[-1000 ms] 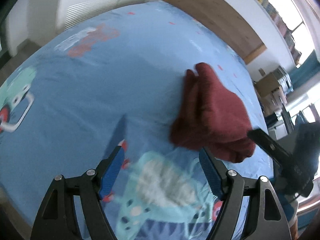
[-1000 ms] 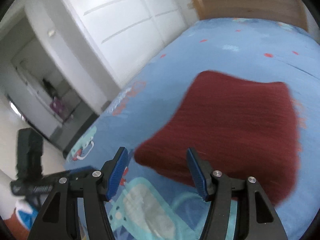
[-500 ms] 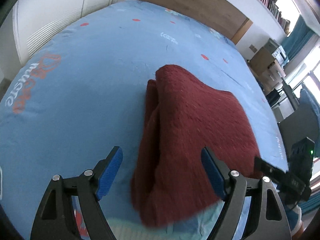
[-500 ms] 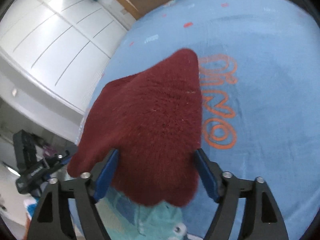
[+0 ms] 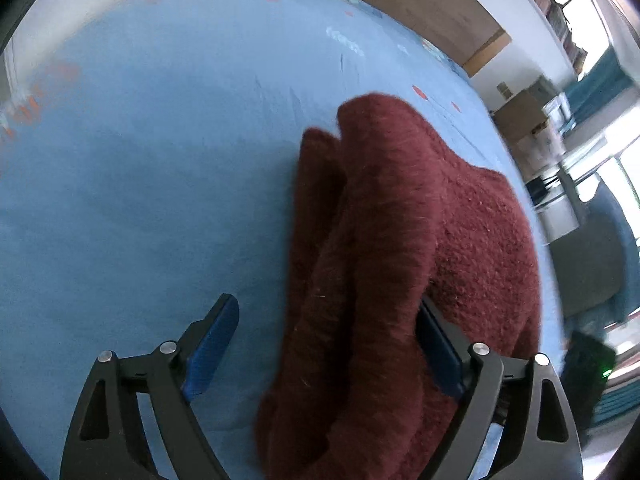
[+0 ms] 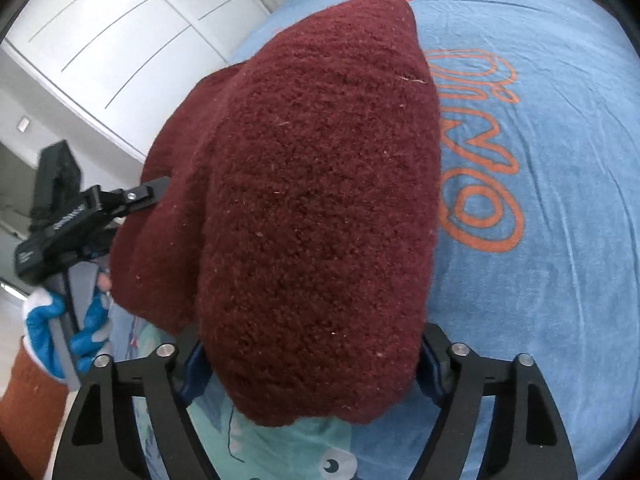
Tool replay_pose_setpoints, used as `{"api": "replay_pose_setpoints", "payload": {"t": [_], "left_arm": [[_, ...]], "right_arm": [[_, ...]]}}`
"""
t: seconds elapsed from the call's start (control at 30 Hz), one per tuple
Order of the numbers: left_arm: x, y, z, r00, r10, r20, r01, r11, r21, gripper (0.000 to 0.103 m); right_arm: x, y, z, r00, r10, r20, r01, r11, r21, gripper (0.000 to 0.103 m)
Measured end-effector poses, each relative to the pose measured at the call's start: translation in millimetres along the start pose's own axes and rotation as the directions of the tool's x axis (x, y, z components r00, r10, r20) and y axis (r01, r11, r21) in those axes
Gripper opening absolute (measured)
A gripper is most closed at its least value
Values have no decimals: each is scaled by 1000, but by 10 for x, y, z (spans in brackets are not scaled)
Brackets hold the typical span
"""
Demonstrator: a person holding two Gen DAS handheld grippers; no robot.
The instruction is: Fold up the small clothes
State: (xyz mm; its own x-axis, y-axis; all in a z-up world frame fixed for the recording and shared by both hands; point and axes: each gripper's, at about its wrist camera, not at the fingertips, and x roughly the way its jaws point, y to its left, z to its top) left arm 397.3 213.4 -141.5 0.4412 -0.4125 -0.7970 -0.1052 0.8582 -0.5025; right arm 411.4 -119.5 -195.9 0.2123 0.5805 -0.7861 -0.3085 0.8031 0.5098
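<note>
Sweater (image 5: 400, 248): folded on bed (image 5: 140, 200).
Left hand-held gripper (image 5: 324, 344): opening, I straddle its edge.
Right hand-held gripper (image 6: 310, 364): closing round the bundle.
Risk: I grab only top layers, fold slumps.

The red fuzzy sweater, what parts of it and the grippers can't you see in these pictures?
- Left wrist view: the red sweater runs off the bottom edge, so its near end is cut off.
- Left wrist view: the left gripper, its jaws opening, has its right pad half hidden behind a sweater fold.
- Right wrist view: the sweater covers both pads of the right gripper, its jaws closing; contact is unclear.
- Both views: the underside against the blue bedsheet is hidden.
</note>
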Motion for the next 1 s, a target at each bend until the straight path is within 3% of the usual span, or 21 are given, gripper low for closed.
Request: {"api": "replay_pose_setpoints", "payload": {"t": [0.17, 0.2, 0.27, 0.37, 0.47, 0.63, 0.73, 0.8, 0.93, 1.0], "left_arm": [[178, 186, 82, 983, -178, -54, 173, 981, -84, 81], [197, 188, 89, 975, -214, -63, 208, 973, -96, 68], [255, 178, 75, 946, -315, -80, 302, 943, -141, 58], [237, 125, 54, 931, -360, -56, 350, 927, -136, 49], [215, 107, 62, 896, -444, -17, 436, 886, -161, 44], [301, -441, 129, 832, -555, -23, 551, 829, -95, 42], [433, -783, 183, 810, -583, -65, 581, 813, -44, 42], [590, -942, 151, 825, -554, -108, 555, 831, -25, 41], [967, -891, 46, 889, -407, -208, 409, 912, -35, 46], [946, -811, 19, 892, -408, -194, 408, 912, -44, 54]], "right_arm": [[-42, -124, -34, 998, 65, 14, -66, 998, 25, 73], [-62, -179, -55, 997, 78, 15, -78, 997, 28, 72], [-93, -244, -62, 993, 117, 21, -118, 992, 44, 67], [-206, -321, -44, 988, 153, 34, -154, 987, 46, 60], [-438, -346, -42, 985, 159, 71, -160, 987, 8, 56], [-929, -604, 14, 982, 125, 139, -124, 992, -17, 55], [-1287, -908, -6, 979, 89, 183, -91, 996, -1, 55], [-1493, -1122, -67, 976, 68, 207, -74, 997, 18, 55], [-1526, -1533, -326, 987, 8, 161, -23, 995, 93, 61], [-1458, -1706, -479, 992, -7, 125, -9, 992, 128, 66]]}}
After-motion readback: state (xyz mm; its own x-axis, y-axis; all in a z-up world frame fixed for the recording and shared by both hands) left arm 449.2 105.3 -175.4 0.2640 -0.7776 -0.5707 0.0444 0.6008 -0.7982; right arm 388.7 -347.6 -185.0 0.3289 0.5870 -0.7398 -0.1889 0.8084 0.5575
